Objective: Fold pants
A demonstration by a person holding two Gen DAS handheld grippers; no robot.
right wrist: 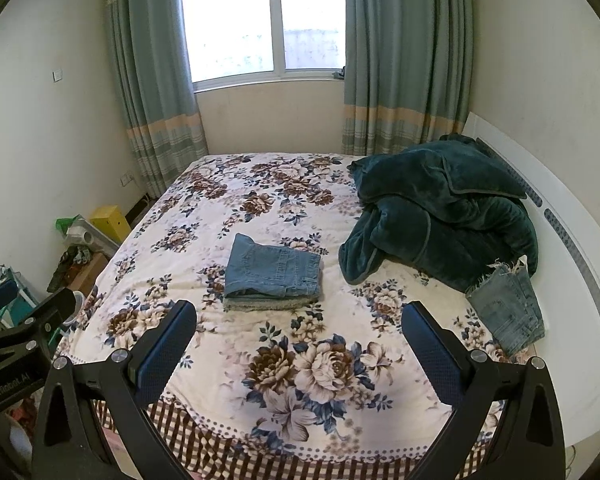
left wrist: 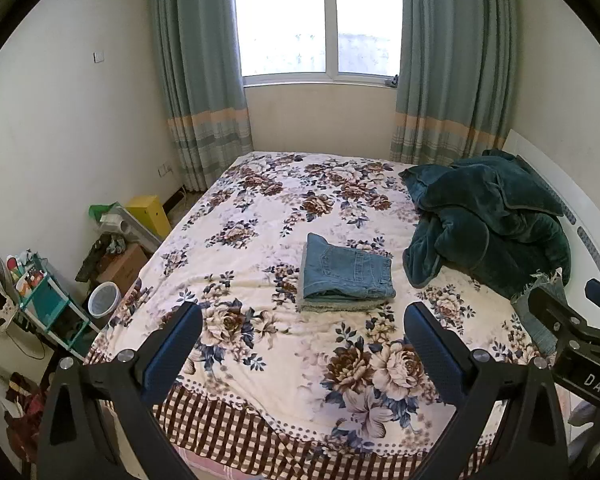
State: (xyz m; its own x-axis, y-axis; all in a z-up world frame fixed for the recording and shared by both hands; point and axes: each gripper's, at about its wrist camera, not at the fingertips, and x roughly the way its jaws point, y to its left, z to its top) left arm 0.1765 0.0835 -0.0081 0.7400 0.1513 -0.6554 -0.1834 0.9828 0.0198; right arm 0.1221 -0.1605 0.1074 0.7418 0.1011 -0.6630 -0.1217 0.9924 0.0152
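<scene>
A folded pair of blue jeans (left wrist: 346, 276) (right wrist: 272, 268) lies mid-bed on top of a folded grey-green garment (left wrist: 336, 306) (right wrist: 268, 304). A second pair of jeans (right wrist: 508, 312) with a frayed hem lies loosely folded at the bed's right side by the headboard; in the left wrist view these jeans (left wrist: 534, 320) are partly hidden behind the other gripper. My left gripper (left wrist: 304, 340) (right wrist: 32, 300) is open over the near part of the bed, short of the stack and holding nothing. My right gripper (right wrist: 300, 336) (left wrist: 568, 300) hangs beside it, open too and holding nothing.
The bed has a floral cover (left wrist: 284, 360) (right wrist: 284, 380). A crumpled dark green blanket (left wrist: 488, 228) (right wrist: 440, 208) is heaped at the right. A white headboard (right wrist: 572, 280) runs along the right. On the floor at left are a yellow box (left wrist: 150, 212), a cardboard box (left wrist: 122, 266), a white bin (left wrist: 104, 298) and a teal shelf (left wrist: 48, 304).
</scene>
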